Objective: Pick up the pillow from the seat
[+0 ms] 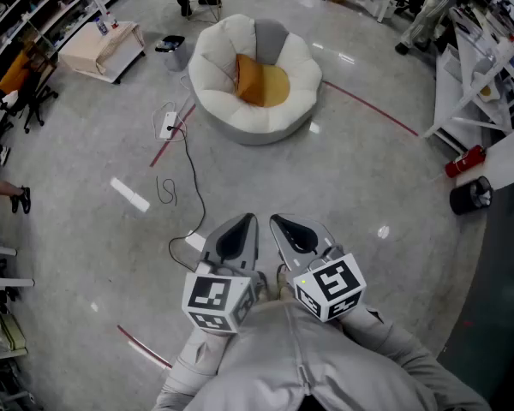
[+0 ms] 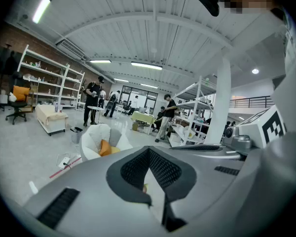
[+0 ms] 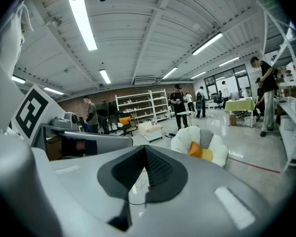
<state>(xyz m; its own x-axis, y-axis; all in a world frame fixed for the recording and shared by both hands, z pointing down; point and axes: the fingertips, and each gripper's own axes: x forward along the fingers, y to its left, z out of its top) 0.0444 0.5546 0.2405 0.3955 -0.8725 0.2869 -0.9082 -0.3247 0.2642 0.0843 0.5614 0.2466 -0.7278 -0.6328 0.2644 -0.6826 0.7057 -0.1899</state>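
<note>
Holds left tongs (image 1: 247,221) and right tongs (image 1: 277,222) pressed together, empty, at lower centre. Leaves orange pillow (image 1: 261,81) on white seat (image 1: 212,67) at upper centre, well apart. Risks snagging the floor cable (image 1: 191,176) on approach, or shoving the pillow with unopened tongs.

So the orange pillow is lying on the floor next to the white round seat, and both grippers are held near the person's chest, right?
Not quite. The head view shows the orange pillow lying in the white round seat, not on the floor next to it. The left gripper and right gripper are indeed held near the person's chest.
</note>
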